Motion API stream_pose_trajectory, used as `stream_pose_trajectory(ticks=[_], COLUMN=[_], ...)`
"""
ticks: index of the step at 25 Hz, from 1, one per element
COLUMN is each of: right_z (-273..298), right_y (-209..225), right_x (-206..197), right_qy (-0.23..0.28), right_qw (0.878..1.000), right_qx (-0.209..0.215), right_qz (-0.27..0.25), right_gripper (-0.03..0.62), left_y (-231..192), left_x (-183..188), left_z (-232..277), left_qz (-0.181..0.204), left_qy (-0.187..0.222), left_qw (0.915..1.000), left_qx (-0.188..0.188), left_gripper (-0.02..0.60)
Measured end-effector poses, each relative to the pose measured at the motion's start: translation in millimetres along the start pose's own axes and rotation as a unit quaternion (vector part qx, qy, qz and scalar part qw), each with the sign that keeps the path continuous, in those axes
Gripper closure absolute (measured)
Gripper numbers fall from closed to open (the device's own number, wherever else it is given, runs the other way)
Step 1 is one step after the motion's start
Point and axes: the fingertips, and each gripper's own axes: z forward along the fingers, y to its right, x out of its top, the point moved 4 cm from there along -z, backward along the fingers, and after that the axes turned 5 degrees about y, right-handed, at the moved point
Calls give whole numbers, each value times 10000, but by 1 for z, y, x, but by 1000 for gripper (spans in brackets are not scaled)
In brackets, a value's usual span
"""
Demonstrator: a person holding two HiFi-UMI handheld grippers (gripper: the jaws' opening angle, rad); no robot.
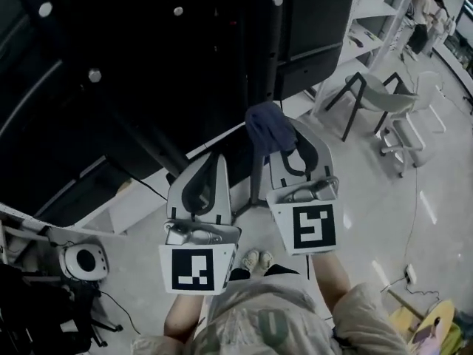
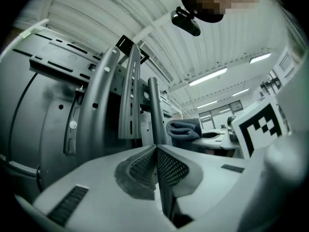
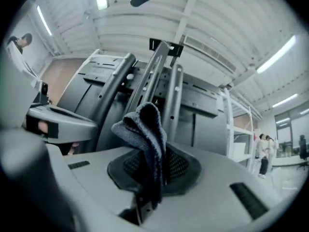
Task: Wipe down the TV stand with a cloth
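The TV stand (image 1: pixel 260 87) is a dark metal frame with an upright post and slotted rails, standing right in front of me. My right gripper (image 1: pixel 290 130) is shut on a dark blue cloth (image 1: pixel 266 129), which bunches up above its tips close to the post. In the right gripper view the cloth (image 3: pixel 144 129) stands pinched between the jaws of the right gripper (image 3: pixel 153 154), before the stand's rails (image 3: pixel 161 79). My left gripper (image 1: pixel 219 157) sits beside it, shut and empty. The left gripper view has its jaws (image 2: pixel 155 150) closed together, the rails (image 2: pixel 131 93) just ahead and the cloth (image 2: pixel 185 128) to the right.
A white chair (image 1: pixel 378 97) and white shelving (image 1: pixel 369 21) stand to the right. Two people (image 1: pixel 430 9) are far off at the top right. A power strip (image 1: pixel 410 274) with cable lies on the floor. A round device (image 1: pixel 85 261) sits at lower left.
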Motion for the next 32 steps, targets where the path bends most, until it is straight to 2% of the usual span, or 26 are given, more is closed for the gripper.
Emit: stream_pose_trajectory(ticks=[2, 4, 8, 12, 17, 23, 32], right_z=[-9, -14, -20, -23, -19, -20, -20], right_y=[3, 8, 16, 24, 33, 34, 33], right_x=[16, 25, 31, 35, 36, 38, 41], right_qy=[179, 280, 486, 628, 638, 676, 685], right_qw=[9996, 9986, 9936, 9819, 9843, 9817, 9817], right_qx=[-159, -143, 60, 288, 123, 217, 259], right_qz=[176, 423, 1021, 1765, 1644, 1766, 1757], right_gripper=[537, 537, 537, 537, 537, 537, 537], left_y=[-1, -2, 4, 9, 6, 10, 9], left_x=[13, 20, 28, 30, 30, 36, 38], left_z=[2, 7, 16, 20, 27, 32, 33], left_qz=[82, 213, 230, 159, 142, -6, -23], left_qy=[172, 281, 450, 526, 540, 636, 675], left_qw=[9997, 9991, 9981, 9975, 9974, 9969, 9967], left_qx=[-120, -233, -365, -444, -446, -457, -461], left_gripper=[566, 567, 566, 567, 566, 566, 566])
